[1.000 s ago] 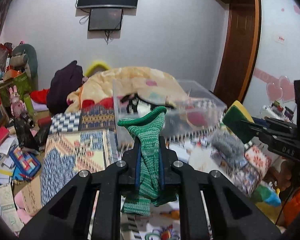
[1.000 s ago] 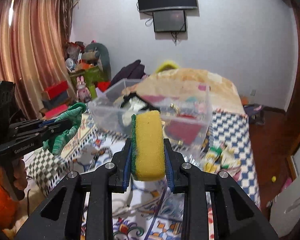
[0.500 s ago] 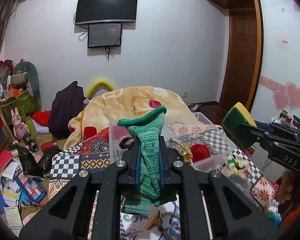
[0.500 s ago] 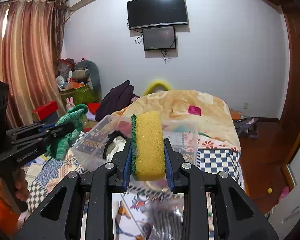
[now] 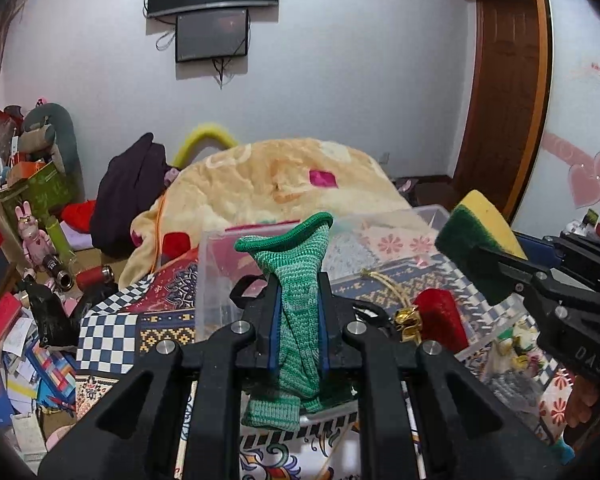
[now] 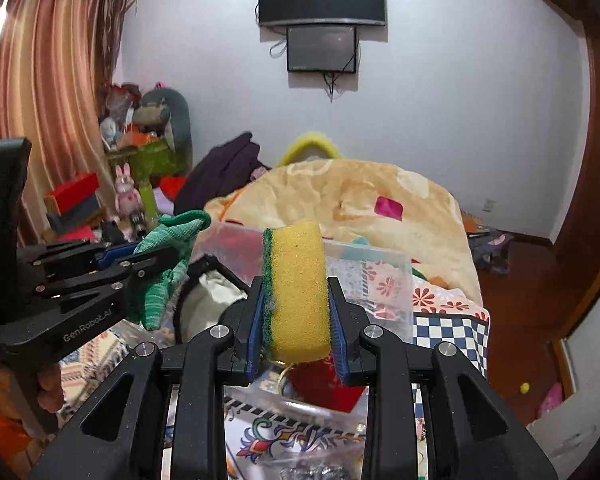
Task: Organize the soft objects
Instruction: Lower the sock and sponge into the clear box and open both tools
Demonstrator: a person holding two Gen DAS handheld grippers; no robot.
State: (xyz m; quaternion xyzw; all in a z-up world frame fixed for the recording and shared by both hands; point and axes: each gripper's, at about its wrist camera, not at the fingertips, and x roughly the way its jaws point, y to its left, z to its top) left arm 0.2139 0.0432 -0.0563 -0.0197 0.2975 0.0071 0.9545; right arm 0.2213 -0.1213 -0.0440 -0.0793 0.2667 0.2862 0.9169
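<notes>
The left tongs [image 5: 298, 322] are clamped narrow on a green knitted sock [image 5: 300, 320], which stands with its long axis along the fingers, cuff flared above the tips and toe end hanging below the pads. The right tongs [image 6: 296, 316] are pinched on a yellow sponge [image 6: 298, 292] with a green scouring face turned to the left, its long side likewise upright between the pads. Both loads hang over the clear plastic bin [image 5: 216, 276], which sits on the patterned bed cover directly ahead of and beneath both pairs of tongs. From the left tongs the bin's open mouth lies straight ahead and slightly to the right; from the right tongs it lies just below the sponge, its far wall [image 6: 376, 280] beyond. The right tongs look the nearer to a drop, since the sponge seems already inside the rim, so a plain release would likely land it beside the red item [image 6: 326, 384] within.
</notes>
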